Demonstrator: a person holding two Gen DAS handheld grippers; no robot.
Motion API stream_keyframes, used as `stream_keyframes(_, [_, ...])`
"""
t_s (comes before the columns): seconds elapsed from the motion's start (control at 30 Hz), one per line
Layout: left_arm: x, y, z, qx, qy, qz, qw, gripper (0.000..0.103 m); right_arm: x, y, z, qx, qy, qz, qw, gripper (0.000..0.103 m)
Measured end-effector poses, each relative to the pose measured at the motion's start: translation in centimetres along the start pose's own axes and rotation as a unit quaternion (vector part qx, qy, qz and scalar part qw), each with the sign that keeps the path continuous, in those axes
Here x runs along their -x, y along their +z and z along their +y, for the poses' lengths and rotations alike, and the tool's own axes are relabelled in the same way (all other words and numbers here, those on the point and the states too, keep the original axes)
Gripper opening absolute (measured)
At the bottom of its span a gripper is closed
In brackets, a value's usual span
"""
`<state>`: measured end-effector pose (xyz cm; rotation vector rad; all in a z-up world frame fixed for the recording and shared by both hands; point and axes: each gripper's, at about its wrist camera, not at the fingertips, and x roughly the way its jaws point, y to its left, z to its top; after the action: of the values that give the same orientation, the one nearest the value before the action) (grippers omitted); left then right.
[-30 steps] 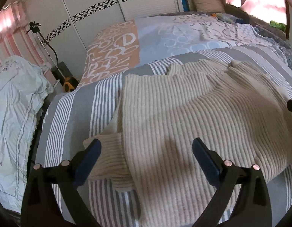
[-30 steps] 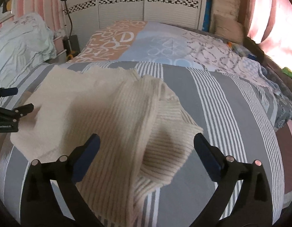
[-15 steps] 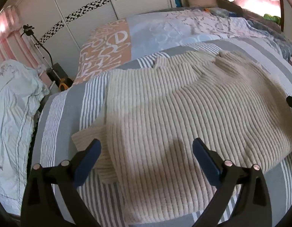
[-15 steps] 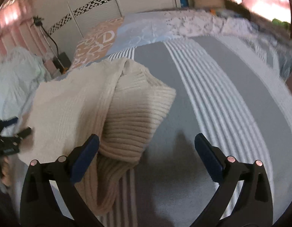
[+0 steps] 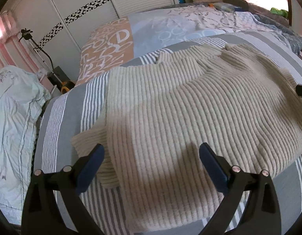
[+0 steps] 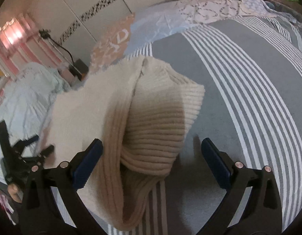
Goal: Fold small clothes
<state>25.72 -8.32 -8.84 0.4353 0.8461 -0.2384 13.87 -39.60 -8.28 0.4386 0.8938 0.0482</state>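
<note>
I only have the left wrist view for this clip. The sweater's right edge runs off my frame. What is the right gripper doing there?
Observer: The right gripper is open and hovers over the sweater's right sleeve, gripping nothing.
Operator: Is that sleeve laid out flat?
Observer: No. It is bunched into a raised hump at the sweater's edge, with its ribbed end resting on the striped blanket.

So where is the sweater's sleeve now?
In the right wrist view the sleeve lies folded beside the sweater body on the striped bedspread, between the open right gripper's fingers.
</note>
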Motion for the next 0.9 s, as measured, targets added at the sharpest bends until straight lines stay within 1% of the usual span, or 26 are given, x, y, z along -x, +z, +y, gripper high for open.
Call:
stream_keyframes(0.1, [-0.4,0.0,0.3,0.005,0.004,0.005,1.0000,0.097,-0.2,-0.2,0.8,0.023,-0.018,-0.003,1.000,0.100])
stream_keyframes(0.17, [-0.5,0.1,0.5,0.013,-0.001,0.009,0.9999,0.097,-1.0,-0.3,1.2,0.034,-0.043,0.006,0.998,0.100])
stream_keyframes(0.27, [-0.3,-0.1,0.5,0.016,-0.009,0.008,0.9998,0.097,-2.2,-0.3,2.0,0.054,-0.051,0.014,0.997,0.100])
stream_keyframes(0.33, [-0.4,-0.2,0.4,0.010,-0.002,0.008,0.9999,0.097,-2.9,0.0,2.5,0.069,-0.056,0.019,0.996,0.100])
stream_keyframes(0.4, [-0.5,-0.3,0.4,0.007,0.006,0.006,0.9999,0.097,-3.5,0.1,3.0,0.079,-0.058,0.023,0.995,0.097])
stream_keyframes(0.43, [-0.5,-0.3,0.6,0.009,0.007,0.007,0.9999,0.097,-3.4,0.0,3.2,0.082,-0.059,0.022,0.995,0.090])
stream_keyframes(0.47, [-0.6,-0.3,0.8,0.014,0.005,0.009,0.9999,0.097,-3.4,0.0,3.4,0.086,-0.056,0.020,0.994,0.081])
stream_keyframes(0.5, [-0.6,-0.3,1.0,0.018,0.002,0.010,0.9998,0.097,-3.3,0.0,3.7,0.091,-0.052,0.019,0.994,0.076])
stream_keyframes(0.57, [-0.9,-0.3,1.3,0.026,0.000,0.014,0.9996,0.097,-3.0,0.1,4.1,0.100,-0.049,0.019,0.994,0.051])
stream_keyframes(0.6, [-1.0,-0.3,1.4,0.027,0.000,0.016,0.9995,0.097,-2.9,0.1,4.5,0.106,-0.049,0.020,0.993,0.046])
stream_keyframes(0.63, [-1.1,-0.4,1.6,0.028,-0.001,0.017,0.9995,0.097,-2.8,0.2,4.9,0.113,-0.051,0.021,0.992,0.039])
stream_keyframes(0.7, [-1.3,-0.4,1.6,0.027,-0.004,0.018,0.9994,0.097,-2.7,0.1,6.1,0.138,-0.069,0.019,0.988,0.034])
stream_keyframes(0.77, [-1.4,-0.3,1.3,0.022,-0.002,0.020,0.9996,0.097,-2.7,-0.1,7.1,0.160,-0.088,0.019,0.983,0.032])
stream_keyframes(0.9, [-1.5,0.0,0.3,-0.001,0.018,0.016,0.9997,0.097,-2.7,0.2,7.4,0.165,-0.096,0.027,0.981,0.030])
